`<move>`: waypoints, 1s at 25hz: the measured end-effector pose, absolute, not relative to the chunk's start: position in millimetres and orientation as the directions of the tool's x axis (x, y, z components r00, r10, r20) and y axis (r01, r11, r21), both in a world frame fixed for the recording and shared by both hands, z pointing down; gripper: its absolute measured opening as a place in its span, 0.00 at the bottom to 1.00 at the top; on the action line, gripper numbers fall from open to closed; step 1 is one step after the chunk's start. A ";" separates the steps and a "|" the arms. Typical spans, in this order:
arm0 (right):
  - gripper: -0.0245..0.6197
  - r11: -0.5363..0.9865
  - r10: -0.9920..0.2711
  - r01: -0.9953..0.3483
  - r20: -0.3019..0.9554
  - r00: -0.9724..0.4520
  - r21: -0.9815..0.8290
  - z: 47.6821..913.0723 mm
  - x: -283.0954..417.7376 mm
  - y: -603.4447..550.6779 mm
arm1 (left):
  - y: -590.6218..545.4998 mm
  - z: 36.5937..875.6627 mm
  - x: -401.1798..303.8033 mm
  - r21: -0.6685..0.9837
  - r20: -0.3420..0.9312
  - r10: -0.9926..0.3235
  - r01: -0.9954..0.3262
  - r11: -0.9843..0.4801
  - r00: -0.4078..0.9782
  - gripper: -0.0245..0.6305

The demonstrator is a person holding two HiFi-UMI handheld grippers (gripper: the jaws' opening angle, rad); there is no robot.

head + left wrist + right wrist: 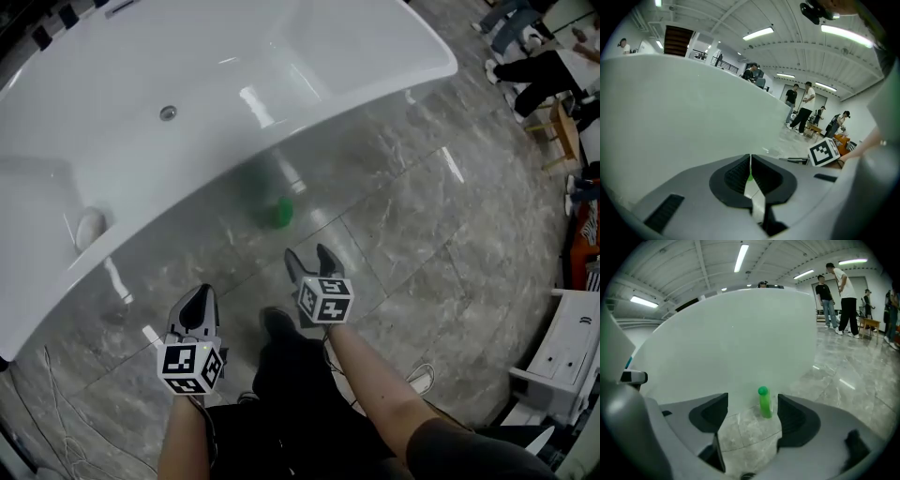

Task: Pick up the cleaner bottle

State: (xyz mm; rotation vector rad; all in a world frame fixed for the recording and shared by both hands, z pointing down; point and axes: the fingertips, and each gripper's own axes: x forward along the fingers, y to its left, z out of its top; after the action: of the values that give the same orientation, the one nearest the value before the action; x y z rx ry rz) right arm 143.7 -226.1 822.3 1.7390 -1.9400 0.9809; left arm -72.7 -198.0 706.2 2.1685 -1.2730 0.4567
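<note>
A green cleaner bottle (281,212) stands upright on the grey marble floor, close to the outer wall of a white bathtub (234,56). My right gripper (309,251) is open and hangs short of the bottle, a little nearer to me. In the right gripper view the bottle (764,403) shows in the gap between the jaws, still some way ahead, with the right gripper (753,401) touching nothing. My left gripper (200,292) is lower left of it, shut and empty. In the left gripper view, the left gripper (750,161) faces the tub's side (693,103).
The tub fills the upper left, with a drain (168,112) in its floor. People (539,70) and a wooden stool (562,127) are at the upper right. A white cabinet (562,361) stands at the right edge. Thin cables (56,394) lie on the floor at lower left.
</note>
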 end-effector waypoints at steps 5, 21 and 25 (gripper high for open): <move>0.52 -0.009 -0.710 -0.975 0.688 -0.150 -0.222 883.1 151.3 -229.7 | -219.2 754.6 -82.7 0.313 0.522 -0.696 -0.870 -0.381 0.493 0.07; 0.52 0.071 -0.799 -0.994 0.592 -0.104 -0.079 1028.6 153.6 -286.5 | -253.7 877.7 -107.6 0.254 0.430 -0.712 -0.831 -0.495 0.555 0.07; 0.52 0.084 -0.819 -0.995 0.566 -0.095 -0.045 1042.9 145.2 -300.8 | -253.1 893.4 -113.7 0.208 0.412 -0.742 -0.847 -0.489 0.529 0.07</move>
State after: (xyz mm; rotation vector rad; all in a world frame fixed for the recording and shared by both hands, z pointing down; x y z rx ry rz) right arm 145.2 -300.8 1042.9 1.7885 -1.9745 0.6039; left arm -113.7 -253.1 893.4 2.3879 -1.3062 0.3782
